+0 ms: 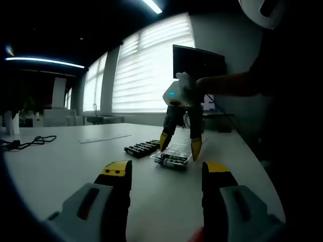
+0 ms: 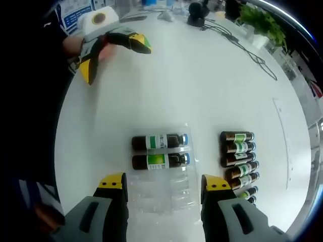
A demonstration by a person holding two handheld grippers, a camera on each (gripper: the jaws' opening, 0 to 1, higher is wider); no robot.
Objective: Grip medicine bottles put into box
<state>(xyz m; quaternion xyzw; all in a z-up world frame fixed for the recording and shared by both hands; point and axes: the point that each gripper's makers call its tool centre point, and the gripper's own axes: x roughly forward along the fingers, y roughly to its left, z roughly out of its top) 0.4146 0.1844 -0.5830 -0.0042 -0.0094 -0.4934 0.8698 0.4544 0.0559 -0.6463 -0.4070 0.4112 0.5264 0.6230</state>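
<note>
In the right gripper view a clear plastic tray [image 2: 166, 189] lies on the white table [image 2: 202, 85] with two dark medicine bottles [image 2: 160, 151] lying in its far slots. A row of several more bottles [image 2: 239, 161] lies to its right. My right gripper [image 2: 161, 184] hovers open above the tray's near part, nothing between its jaws. My left gripper [image 2: 113, 53] shows far off, open. In the left gripper view my left gripper [image 1: 166, 171] is open low over the table, while the right gripper [image 1: 180, 143] hangs open over the tray [image 1: 176, 151] and bottle row [image 1: 141, 148].
A black cable [image 1: 28, 142] lies at the table's left; cables [image 2: 242, 45] and a plant [image 2: 262, 22] sit at the far edge in the right gripper view. A monitor [image 1: 198, 63] stands by the window. A person's arm [image 1: 229, 84] holds the right gripper.
</note>
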